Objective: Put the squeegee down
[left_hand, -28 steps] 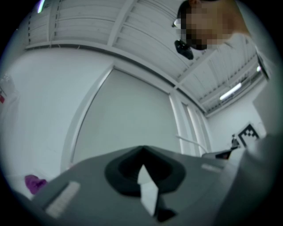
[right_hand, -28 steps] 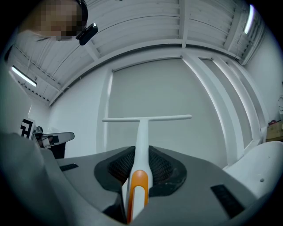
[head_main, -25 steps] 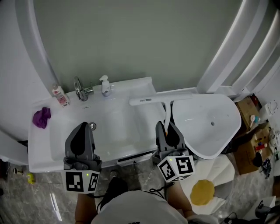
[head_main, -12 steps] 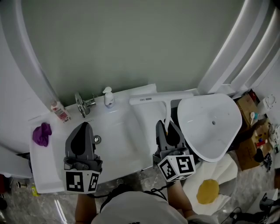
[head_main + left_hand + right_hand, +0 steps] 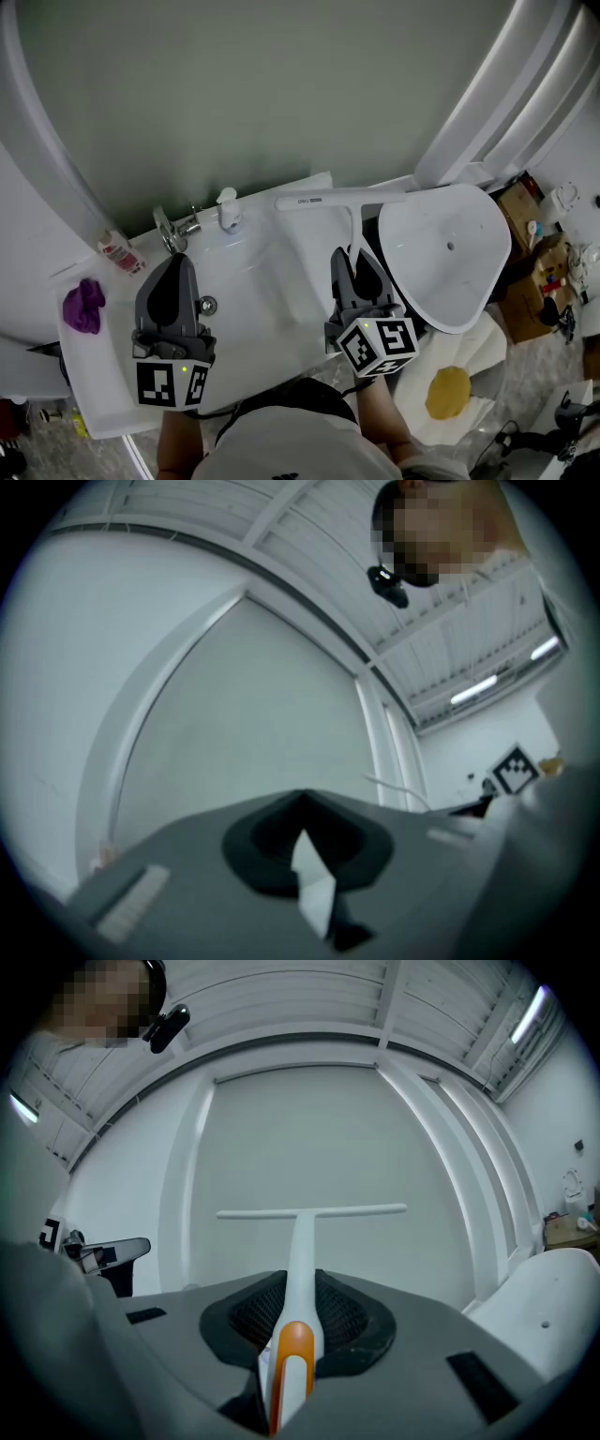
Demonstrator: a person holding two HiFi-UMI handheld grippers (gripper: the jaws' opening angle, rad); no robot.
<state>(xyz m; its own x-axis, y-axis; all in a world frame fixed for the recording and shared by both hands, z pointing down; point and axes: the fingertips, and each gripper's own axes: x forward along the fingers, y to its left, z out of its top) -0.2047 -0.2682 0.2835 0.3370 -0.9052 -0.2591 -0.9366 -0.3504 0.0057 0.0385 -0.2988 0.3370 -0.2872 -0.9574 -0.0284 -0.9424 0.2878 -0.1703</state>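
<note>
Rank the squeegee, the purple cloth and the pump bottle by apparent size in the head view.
1. squeegee, though it is held up and may be nearer the camera
2. purple cloth
3. pump bottle

Bathroom: washbasin point(image 5: 253, 281), tap point(image 5: 174, 231), soap dispenser point(image 5: 226, 212)

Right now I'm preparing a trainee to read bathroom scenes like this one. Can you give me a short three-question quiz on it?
1. True or false: the right tool is closed on the handle of the squeegee.
2. Where does the purple cloth lie?
A) on the left end of the washbasin
B) draped over the tap
C) on the floor
3. What is between the jaws of the left tool?

Key: 1 true; 2 A; 3 nothing, its jaws are together.
</note>
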